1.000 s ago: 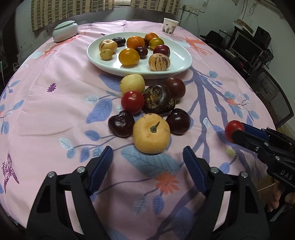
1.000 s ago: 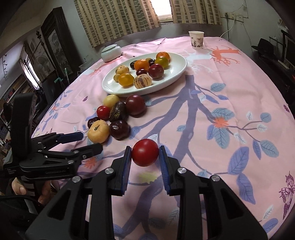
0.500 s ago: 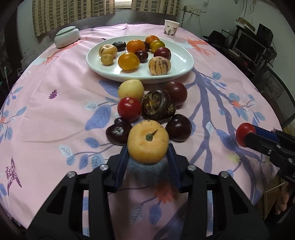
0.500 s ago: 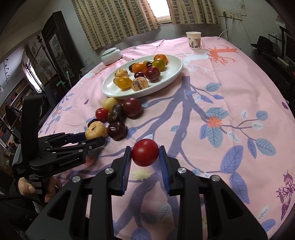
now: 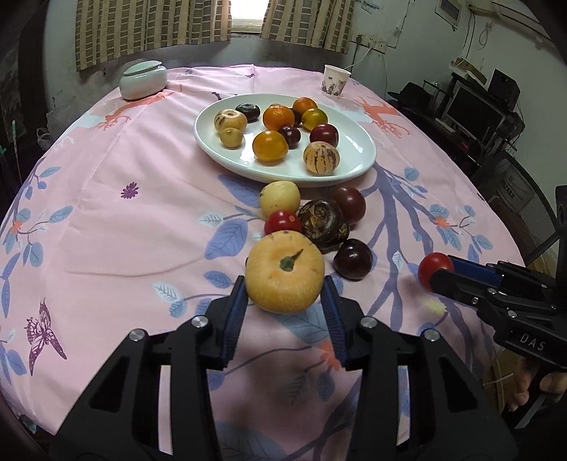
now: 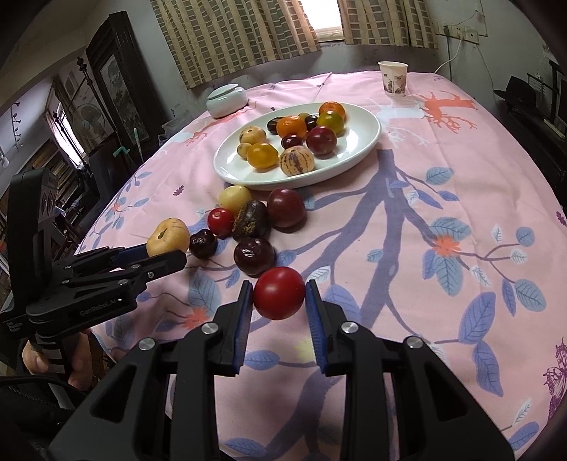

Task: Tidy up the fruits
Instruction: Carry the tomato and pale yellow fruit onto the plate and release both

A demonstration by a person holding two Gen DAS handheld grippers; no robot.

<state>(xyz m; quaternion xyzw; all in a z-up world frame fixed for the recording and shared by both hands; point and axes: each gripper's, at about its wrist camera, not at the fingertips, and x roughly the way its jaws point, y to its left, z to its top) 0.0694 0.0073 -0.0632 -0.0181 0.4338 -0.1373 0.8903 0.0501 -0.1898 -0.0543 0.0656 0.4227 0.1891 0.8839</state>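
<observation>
You have both pairs of fingers loaded for the far white oval plate (image 5: 358, 166): your left gripper (image 5: 285, 305) pinches the round yellow fruit (image 5: 284, 271), lifted clear of the tabletop, your right gripper (image 6: 279, 308) the red tomato (image 6: 279, 298).

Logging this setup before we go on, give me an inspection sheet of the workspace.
Surface: round table under pink floral cloth.
Job's things: white oval plate holding ten fruits; six loose fruits on the cloth beside it.
Clutter: pale lidded ceramic jar, paper cup.
Grippers: left gripper shut on round yellow fruit; right gripper shut on red tomato.
Cables: wall cord behind the cup.
Surroundings: checked curtains, dark cabinet.
</observation>
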